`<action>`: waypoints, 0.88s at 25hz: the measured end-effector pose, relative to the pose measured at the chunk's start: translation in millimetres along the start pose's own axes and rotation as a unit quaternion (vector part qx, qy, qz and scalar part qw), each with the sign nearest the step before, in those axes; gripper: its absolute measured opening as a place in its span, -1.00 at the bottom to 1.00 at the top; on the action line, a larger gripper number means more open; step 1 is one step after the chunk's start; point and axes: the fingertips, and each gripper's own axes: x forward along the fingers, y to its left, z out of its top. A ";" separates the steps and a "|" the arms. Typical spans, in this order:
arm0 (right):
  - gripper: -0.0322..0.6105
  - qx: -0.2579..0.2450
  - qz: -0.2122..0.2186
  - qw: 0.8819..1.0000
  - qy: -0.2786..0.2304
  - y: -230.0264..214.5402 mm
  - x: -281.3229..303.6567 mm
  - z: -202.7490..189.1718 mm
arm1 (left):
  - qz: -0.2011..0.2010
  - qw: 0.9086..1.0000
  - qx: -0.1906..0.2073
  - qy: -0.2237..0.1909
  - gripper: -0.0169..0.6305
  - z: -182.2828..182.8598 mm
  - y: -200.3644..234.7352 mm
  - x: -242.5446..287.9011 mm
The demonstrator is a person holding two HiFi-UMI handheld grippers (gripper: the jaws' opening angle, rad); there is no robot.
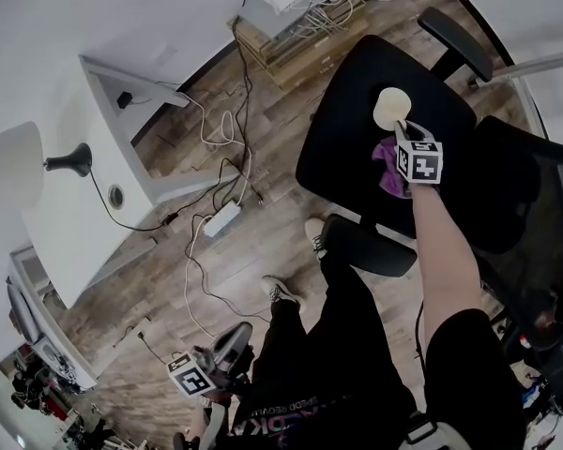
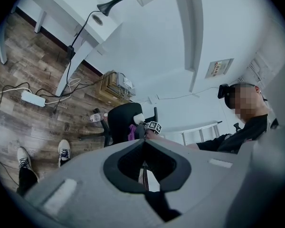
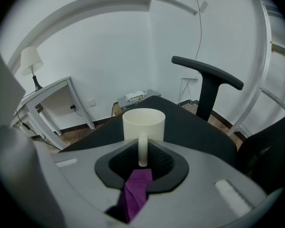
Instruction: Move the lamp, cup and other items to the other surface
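Observation:
A cream cup (image 1: 390,108) stands on the seat of a black office chair (image 1: 347,139). My right gripper (image 1: 403,131) reaches down to it, shut on its handle. In the right gripper view the cup (image 3: 143,124) sits just ahead and its handle runs down between the jaws of the right gripper (image 3: 142,163). A purple cloth (image 3: 137,191) lies on the seat under them. The lamp (image 1: 9,165) stands on a white table (image 1: 75,223) at the far left. My left gripper (image 1: 236,334) hangs low beside the person's leg with nothing in it, and its jaws look shut.
Cables and a power strip (image 1: 221,219) lie on the wooden floor between table and chair. A wooden crate with a router (image 1: 296,17) stands by the wall. The chair's armrest (image 3: 206,72) rises to the right of the cup. A second black chair (image 1: 535,195) stands at the right.

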 end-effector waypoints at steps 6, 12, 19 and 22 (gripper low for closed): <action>-0.72 0.002 0.001 1.000 0.018 -1.8 0.6 -11.3 | -0.009 1.000 -0.001 -0.003 -0.97 -3.0 -0.4 4.5; -0.54 0.012 -0.009 0.997 0.070 -12.5 -2.9 -44.4 | -0.021 1.000 -0.001 -0.014 -0.97 1.2 1.0 2.6; -0.51 0.011 -0.021 0.997 0.068 -10.8 -47.4 -44.2 | -0.053 0.998 0.000 -0.047 -0.97 9.0 3.0 -15.5; -0.70 0.022 -0.043 0.998 0.042 -9.8 -82.7 -31.0 | -0.064 0.996 0.005 -0.064 -0.97 12.1 6.0 -38.7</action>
